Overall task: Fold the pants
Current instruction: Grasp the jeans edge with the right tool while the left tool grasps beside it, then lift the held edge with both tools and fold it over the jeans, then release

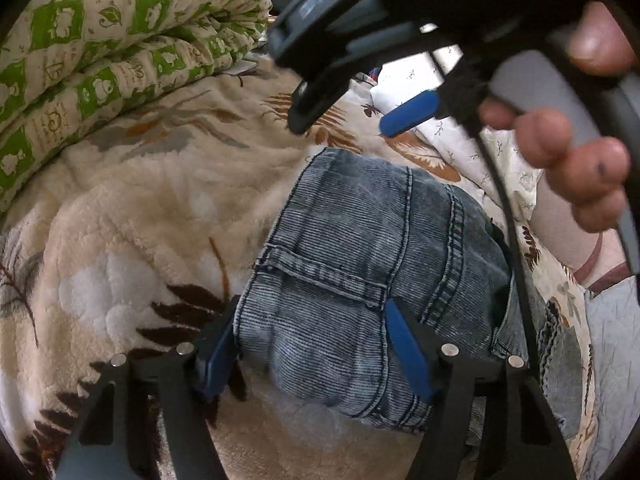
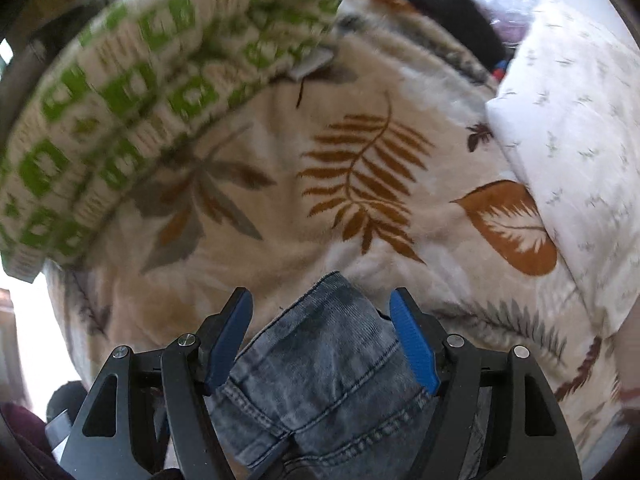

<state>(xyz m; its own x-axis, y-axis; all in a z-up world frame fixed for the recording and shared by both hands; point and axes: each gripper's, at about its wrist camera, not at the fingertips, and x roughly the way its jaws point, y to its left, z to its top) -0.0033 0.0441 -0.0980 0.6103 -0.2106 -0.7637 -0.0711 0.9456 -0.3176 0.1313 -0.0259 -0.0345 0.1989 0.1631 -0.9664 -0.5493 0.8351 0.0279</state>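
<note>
Grey-blue denim pants [image 1: 360, 264] lie folded in a compact bundle on a cream leaf-print blanket [image 1: 132, 224]. My left gripper [image 1: 312, 332] is open, its blue pads astride the near end of the bundle. My right gripper [image 1: 344, 108] shows at the top of the left wrist view, held in a hand above the far end of the pants. In the right wrist view the right gripper [image 2: 322, 316] is open, with the pants [image 2: 320, 372] lying between and under its pads.
A folded green-and-cream quilt [image 1: 112, 48] lies at the back left; it also shows in the right wrist view [image 2: 132, 92]. A white pillow [image 2: 580, 152] with small prints lies at the right. The blanket [image 2: 360, 168] covers the bed.
</note>
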